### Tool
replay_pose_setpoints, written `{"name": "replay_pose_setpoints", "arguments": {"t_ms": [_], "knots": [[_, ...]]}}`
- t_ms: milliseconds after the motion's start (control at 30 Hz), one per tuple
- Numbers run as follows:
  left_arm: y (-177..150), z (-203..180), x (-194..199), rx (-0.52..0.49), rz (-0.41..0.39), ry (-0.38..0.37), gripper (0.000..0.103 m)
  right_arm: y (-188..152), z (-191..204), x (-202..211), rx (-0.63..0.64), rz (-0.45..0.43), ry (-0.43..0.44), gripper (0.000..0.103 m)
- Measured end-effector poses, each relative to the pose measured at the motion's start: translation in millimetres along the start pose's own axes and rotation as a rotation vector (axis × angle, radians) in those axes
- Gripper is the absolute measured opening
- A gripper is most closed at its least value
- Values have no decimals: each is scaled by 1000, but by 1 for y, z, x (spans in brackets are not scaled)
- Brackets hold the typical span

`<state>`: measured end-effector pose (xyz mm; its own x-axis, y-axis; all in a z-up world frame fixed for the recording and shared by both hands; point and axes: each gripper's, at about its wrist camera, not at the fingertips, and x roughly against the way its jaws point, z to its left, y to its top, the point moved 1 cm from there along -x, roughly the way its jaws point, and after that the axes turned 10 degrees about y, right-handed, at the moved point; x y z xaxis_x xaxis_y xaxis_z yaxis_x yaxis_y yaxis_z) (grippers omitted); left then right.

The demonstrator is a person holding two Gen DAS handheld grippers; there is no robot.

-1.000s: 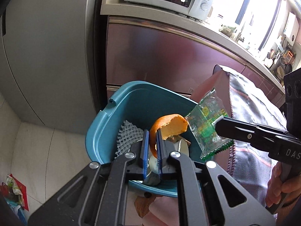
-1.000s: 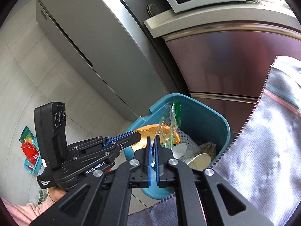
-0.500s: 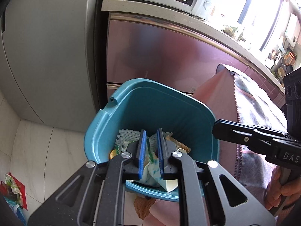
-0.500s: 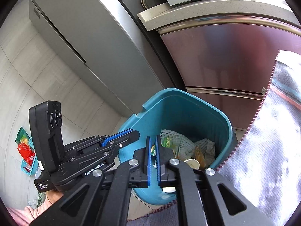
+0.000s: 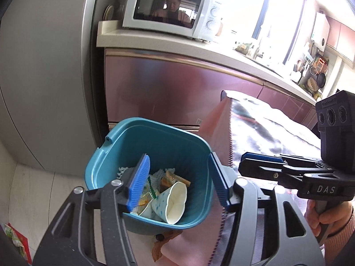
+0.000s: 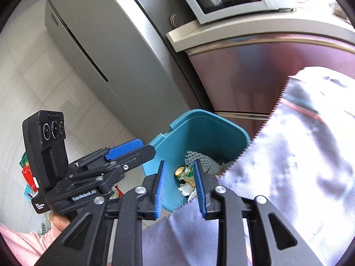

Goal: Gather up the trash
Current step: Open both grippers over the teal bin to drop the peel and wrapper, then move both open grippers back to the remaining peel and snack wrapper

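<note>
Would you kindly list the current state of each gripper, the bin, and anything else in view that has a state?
left gripper: open, empty, above the bin.
right gripper: open, empty, near the bin's edge.
teal bin: upright, uncovered, partly filled with trash.
paper cup: crushed, lying in the bin.
foam net: lying in the bin.
microwave: door closed.
fridge: doors closed.
</note>
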<state>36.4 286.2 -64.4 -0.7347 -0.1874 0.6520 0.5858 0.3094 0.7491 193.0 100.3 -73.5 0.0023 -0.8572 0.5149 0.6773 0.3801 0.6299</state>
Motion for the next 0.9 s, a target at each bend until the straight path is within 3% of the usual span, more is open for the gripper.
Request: {"name": "replay_pose_setpoints", "arguments": {"t_ms": [200, 367, 600, 900], "knots": [[0, -19, 23, -35, -38, -43, 82, -10, 6, 40, 21, -48, -21, 30], [-3, -43, 38, -66, -69, -100, 97, -21, 10, 74, 45, -86, -62, 42], [-13, -91, 48, -152, -71, -211, 97, -50, 3, 140, 26, -170, -189, 49], [-29, -184, 53, -301, -61, -341, 96, -113, -28, 233, -117, -291, -384, 49]]}}
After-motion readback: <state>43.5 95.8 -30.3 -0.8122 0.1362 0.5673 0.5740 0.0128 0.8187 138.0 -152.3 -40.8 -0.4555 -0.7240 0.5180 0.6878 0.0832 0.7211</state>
